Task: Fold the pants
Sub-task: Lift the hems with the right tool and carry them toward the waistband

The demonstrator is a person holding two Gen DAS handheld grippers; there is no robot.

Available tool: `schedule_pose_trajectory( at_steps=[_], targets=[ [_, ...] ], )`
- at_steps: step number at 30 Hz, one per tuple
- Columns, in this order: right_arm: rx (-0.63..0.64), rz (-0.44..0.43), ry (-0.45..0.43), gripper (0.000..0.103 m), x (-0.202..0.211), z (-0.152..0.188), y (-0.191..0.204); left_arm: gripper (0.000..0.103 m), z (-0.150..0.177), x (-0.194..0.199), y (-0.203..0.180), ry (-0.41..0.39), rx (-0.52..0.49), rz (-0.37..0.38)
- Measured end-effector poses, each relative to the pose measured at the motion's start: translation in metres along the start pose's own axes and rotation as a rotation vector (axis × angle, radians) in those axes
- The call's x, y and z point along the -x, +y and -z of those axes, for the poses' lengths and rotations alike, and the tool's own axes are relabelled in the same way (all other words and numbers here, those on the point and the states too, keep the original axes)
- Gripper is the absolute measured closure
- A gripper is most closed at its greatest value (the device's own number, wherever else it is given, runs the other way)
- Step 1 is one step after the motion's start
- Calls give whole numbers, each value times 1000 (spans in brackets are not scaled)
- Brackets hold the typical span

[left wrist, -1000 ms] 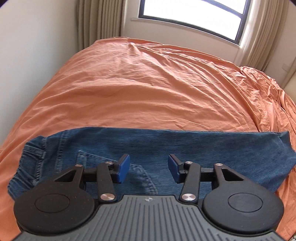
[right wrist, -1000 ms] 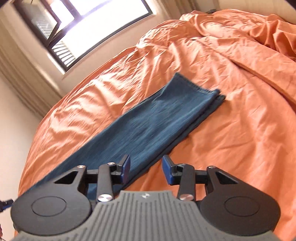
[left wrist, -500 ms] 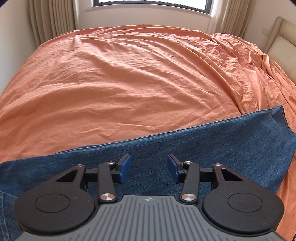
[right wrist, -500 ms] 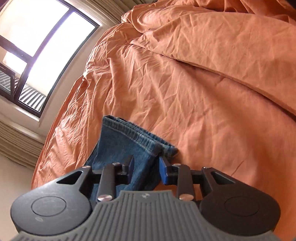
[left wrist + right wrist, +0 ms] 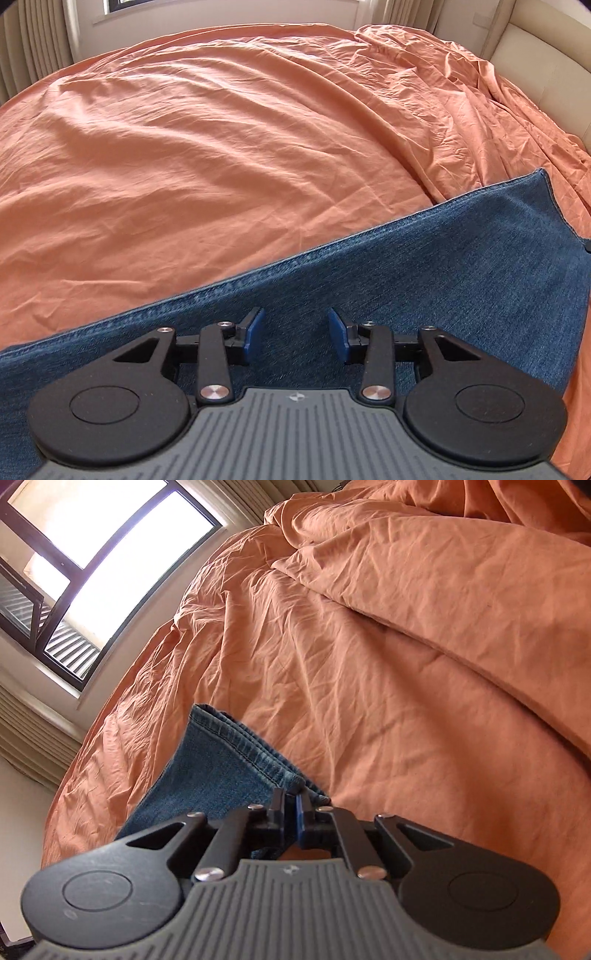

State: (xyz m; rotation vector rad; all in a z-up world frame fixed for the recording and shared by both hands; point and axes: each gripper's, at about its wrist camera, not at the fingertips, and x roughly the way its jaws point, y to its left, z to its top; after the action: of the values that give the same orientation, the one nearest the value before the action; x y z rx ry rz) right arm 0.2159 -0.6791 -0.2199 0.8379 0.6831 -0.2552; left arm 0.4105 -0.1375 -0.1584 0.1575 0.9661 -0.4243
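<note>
Left wrist view: the left gripper (image 5: 293, 334) hovered with jaws spread wide and empty over the jeans (image 5: 443, 280), which lay flat across the rumpled orange bedspread (image 5: 221, 147). The heavy, twill-grained denim could sag or twist if lifted from one end only.

Right wrist view: the right gripper (image 5: 293, 808) had its jaws pinched on the stitched hem (image 5: 251, 753) at the corner of the stacked legs. So shallow a bite risked catching only one layer, or the soft sheet beneath.
</note>
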Motion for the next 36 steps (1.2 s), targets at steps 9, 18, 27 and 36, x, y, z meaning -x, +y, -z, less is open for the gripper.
schedule_pose_trajectory(
  at_steps=[9,18,27,36],
  targets=[
    [-87,-93,110,66,12,19,-13,56,-25,-34,-23,-23,-60,-23],
    [-327,-173,89,70,-20,12,-42,62,-43,-36,-35,-58,-38,-6],
    [-322,-213,42,90,-23,9,-44,73,-43,-17,-67,-40,-138,78],
    [-122,-134,20,93,-9,-2,-13,86,-48,-57,-72,-7,-157,3]
  ],
)
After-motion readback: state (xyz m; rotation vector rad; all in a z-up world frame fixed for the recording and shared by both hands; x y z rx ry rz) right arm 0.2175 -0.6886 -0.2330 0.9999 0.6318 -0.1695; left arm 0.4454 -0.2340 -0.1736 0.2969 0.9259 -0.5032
